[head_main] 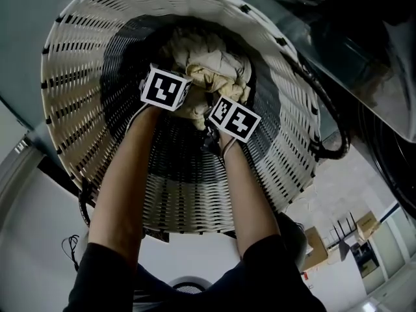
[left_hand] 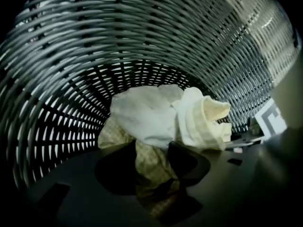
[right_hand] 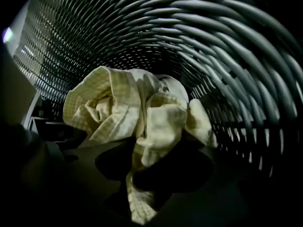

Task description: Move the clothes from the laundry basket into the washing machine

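**Both tools clamped on checked fabric at the bottom of the laundry basket**

Markings: black-and-white square marker patterns are borne by the left marker cube (head_main: 166,88) and the right marker cube (head_main: 234,118). Any print on the cardboard boxes (head_main: 367,225) is too small to be read.

Task items: the clothes (head_main: 211,67) lie in a crumpled heap at the bottom of the laundry basket (head_main: 71,57). Three pieces are distinguished in the left gripper view. The checked fabric (left_hand: 113,134) is pale yellow with a fine grid. A white piece (left_hand: 142,112) lies over it. A cream piece (left_hand: 208,119), loosely folded, touches the white piece on its right. In the right gripper view the checked fabric (right_hand: 104,103) makes up most of the heap's near side.

Orientation: the basket stands upright with its mouth turned toward the head camera, so its long axis runs straight down. Its walls are woven in white and dark bands. No long axis can be given for the heap. A strip of checked fabric extends from it into each tool, lengthwise along the jaws.

Tools: the left tool (left_hand: 152,161) is closed onto the checked fabric, which fills the gap and is pressed from both sides. The right tool (right_hand: 138,166) is likewise clamped on a fold of it, with a tail hanging past the jaws. Both are pointed steeply down, side by side, on the left forearm (head_main: 123,187) and right forearm (head_main: 250,200).

Surroundings: a black hose (head_main: 335,142) lies just outside the basket's right rim.
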### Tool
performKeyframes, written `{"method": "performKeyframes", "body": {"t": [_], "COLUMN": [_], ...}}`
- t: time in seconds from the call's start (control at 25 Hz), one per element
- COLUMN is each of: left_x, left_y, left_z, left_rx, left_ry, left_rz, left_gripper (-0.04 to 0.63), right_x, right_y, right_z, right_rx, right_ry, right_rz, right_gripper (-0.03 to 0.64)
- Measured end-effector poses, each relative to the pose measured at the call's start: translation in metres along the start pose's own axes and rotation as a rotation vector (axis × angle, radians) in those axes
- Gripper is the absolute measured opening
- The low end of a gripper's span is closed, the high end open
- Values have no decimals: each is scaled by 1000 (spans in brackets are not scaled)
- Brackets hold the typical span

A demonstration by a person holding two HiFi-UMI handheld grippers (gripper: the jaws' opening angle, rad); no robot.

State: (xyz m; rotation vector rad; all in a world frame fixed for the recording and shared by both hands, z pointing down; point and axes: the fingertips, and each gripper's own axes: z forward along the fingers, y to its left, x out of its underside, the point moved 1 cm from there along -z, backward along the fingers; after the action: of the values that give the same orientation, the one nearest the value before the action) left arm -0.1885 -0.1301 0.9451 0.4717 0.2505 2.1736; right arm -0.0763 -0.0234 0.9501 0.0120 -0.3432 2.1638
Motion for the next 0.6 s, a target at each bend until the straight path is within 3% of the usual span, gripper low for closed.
{"method": "performKeyframes", "body": {"t": [0.12, 0.2, 0.6], "left_x": [-1, -2, -26], "left_y": [-2, -6, -41], "left_z": [-5, -13, -88], "left_rx": [42, 57, 43], "left_ry": [9, 9, -57], "left_rz": [1, -1, -34], "left_gripper": [164, 94, 67], "right_x": [-3, -3, -22], "right_y": [-3, -3, 18], "right_z": [-5, -13, -100], "right_rx": [41, 55, 49], "right_ry": [-25, -40, -124], "right_rz": [-40, -53, -116], "right_gripper": [118, 76, 49]}}
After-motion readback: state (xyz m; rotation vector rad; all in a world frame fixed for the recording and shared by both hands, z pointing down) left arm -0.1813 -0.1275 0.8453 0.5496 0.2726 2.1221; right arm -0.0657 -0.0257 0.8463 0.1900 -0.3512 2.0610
